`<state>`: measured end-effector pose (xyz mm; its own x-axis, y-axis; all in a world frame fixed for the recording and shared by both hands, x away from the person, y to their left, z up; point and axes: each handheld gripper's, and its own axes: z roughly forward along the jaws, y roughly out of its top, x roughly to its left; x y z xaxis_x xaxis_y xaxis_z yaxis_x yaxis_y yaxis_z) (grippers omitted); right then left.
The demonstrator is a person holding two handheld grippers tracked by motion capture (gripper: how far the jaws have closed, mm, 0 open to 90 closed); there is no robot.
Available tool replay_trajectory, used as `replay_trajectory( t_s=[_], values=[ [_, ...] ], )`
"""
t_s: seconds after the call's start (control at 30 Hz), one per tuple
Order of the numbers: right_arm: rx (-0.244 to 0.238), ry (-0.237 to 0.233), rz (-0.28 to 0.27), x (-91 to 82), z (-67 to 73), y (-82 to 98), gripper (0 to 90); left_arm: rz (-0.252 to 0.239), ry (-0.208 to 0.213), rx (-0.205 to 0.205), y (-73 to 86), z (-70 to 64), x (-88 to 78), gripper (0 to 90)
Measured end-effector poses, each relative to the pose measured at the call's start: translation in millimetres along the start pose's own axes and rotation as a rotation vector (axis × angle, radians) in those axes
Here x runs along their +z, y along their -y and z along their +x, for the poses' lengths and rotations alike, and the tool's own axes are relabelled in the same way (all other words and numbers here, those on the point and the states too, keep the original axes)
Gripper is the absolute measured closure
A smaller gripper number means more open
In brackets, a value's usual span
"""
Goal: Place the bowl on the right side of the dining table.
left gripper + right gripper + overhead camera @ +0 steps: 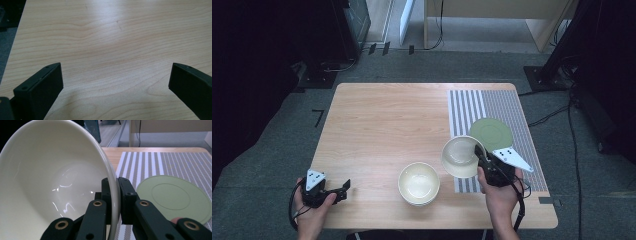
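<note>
I am pinching the rim of a cream bowl (50, 185) with my right gripper (484, 159), one jaw inside the wall and one outside, both pressing on it. The bowl is hanging tilted, its hollow showing bare, glossy and smooth, over the near left edge of the striped mat (499, 107). Just beyond it a flat, round, pale green plate (175, 197) is lying on that mat, matte, with a faint ring in its middle. The mat is looking woven, in grey and white bands. A second cream bowl (419, 183) is sitting upright on the wooden table (387, 125), near the front edge, with nothing in it. My left gripper (339, 190) is waiting with its jaws wide apart over bare grained wood by the table's near left corner.
</note>
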<state>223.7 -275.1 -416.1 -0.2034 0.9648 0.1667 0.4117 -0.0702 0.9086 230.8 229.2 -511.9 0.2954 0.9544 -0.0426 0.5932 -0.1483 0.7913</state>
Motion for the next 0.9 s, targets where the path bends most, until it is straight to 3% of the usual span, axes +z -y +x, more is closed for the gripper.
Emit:
replay_trajectory(
  t_s=[0.17,0.6,0.7,0.9],
  values=[
    [0.0,0.011,-0.009,0.0,-6.1,-0.2,84.8,0.033,-0.03,0.014,2.0,0.4,2.9,0.0],
    [0.048,0.095,-0.04,-2.6,-33.5,-2.6,84.7,0.117,-0.08,0.021,1.6,-0.1,9.5,0.0],
    [0.05,0.107,-0.05,-3.1,-41.3,-2.4,84.7,0.125,-0.07,-0.005,1.3,2.1,10.0,0.0],
    [0.06,0.126,-0.051,-3.3,-47.7,-2.7,84.7,0.124,-0.072,-0.005,1.3,2.0,10.4,0.0]
  ],
)
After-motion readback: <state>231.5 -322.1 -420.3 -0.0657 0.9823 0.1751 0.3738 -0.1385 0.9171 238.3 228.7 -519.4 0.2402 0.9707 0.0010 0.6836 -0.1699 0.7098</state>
